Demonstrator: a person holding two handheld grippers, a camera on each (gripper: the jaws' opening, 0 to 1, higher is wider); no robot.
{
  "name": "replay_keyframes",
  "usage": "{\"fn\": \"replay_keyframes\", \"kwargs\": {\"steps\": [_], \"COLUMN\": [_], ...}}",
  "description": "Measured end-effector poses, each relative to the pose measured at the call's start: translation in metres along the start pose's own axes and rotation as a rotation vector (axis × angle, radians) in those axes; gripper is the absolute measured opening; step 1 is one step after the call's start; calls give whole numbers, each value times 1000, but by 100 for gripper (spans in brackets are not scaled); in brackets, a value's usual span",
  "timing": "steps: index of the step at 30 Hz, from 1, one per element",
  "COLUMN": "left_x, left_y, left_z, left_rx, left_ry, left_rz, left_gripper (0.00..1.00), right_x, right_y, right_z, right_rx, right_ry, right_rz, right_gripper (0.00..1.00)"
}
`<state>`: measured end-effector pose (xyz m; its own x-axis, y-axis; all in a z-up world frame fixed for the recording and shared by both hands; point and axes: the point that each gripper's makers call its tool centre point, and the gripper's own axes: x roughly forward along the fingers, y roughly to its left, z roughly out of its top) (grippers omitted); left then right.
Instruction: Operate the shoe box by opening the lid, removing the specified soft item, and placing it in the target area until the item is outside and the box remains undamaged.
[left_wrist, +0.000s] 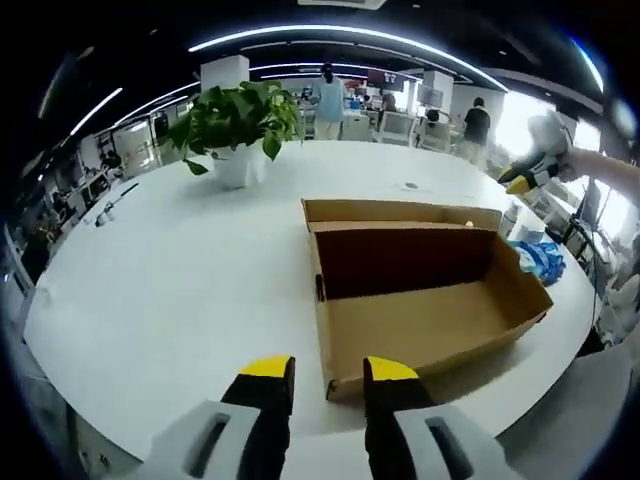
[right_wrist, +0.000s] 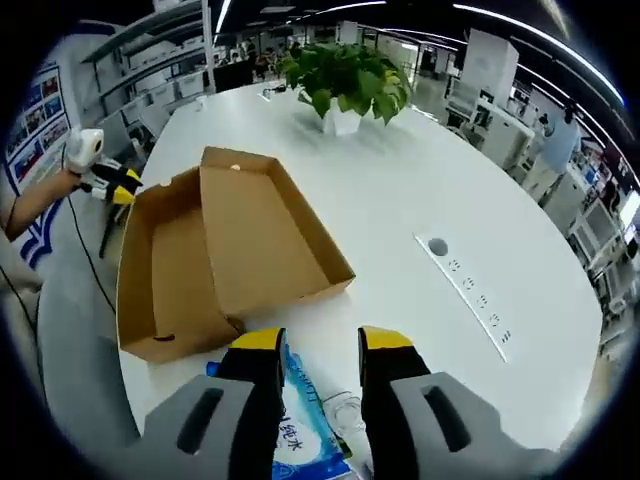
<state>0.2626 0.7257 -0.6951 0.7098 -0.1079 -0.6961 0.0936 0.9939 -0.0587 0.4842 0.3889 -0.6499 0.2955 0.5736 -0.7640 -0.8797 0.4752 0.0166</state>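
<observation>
The left gripper (left_wrist: 329, 372) stood with its two yellow-tipped jaws apart and nothing between them, close to the near corner of the shoe box (left_wrist: 420, 300). The right gripper (right_wrist: 316, 345) also had its jaws apart. Between and below them lay the soft item, a blue-and-white packet (right_wrist: 300, 425) in plastic wrap, flat on the white table (right_wrist: 420, 190). It looked released, or about to be released, but I could not tell whether a jaw touched it.

The box was open and looked empty, its lid folded back behind it, and no tear was visible. In the right gripper view the packet lay just beside the box's short end; in the left gripper view a blue shape (left_wrist: 538, 258) showed past the far end of the box, probably the same packet.

To finish this step well, I think the right gripper should lift straight up with the jaws kept wide, so the wrap does not catch and drag. The left gripper should stay off the cardboard edge.

Some things were hard to see. The packet's lower part was cut off by the edge of the view, its print was too small to read, and no mark showed the target area. A potted plant (right_wrist: 345, 85) stood well apart, and a power strip (right_wrist: 470, 290) was set in the table.
</observation>
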Motion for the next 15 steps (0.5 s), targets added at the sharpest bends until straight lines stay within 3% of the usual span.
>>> {"fn": "replay_keyframes", "kwargs": {"steps": [6, 15], "left_x": [3, 8], "left_y": [-1, -4], "left_z": [-4, -5], "left_rx": [-38, -85], "left_ry": [17, 19], "left_rz": [-5, -13], "left_gripper": [19, 8], "right_x": [17, 43], "right_y": [-2, -5], "right_z": [13, 8], "right_rx": [96, 231], "right_ry": [-24, 1], "right_rz": [-32, -53], "right_gripper": [25, 22]}}
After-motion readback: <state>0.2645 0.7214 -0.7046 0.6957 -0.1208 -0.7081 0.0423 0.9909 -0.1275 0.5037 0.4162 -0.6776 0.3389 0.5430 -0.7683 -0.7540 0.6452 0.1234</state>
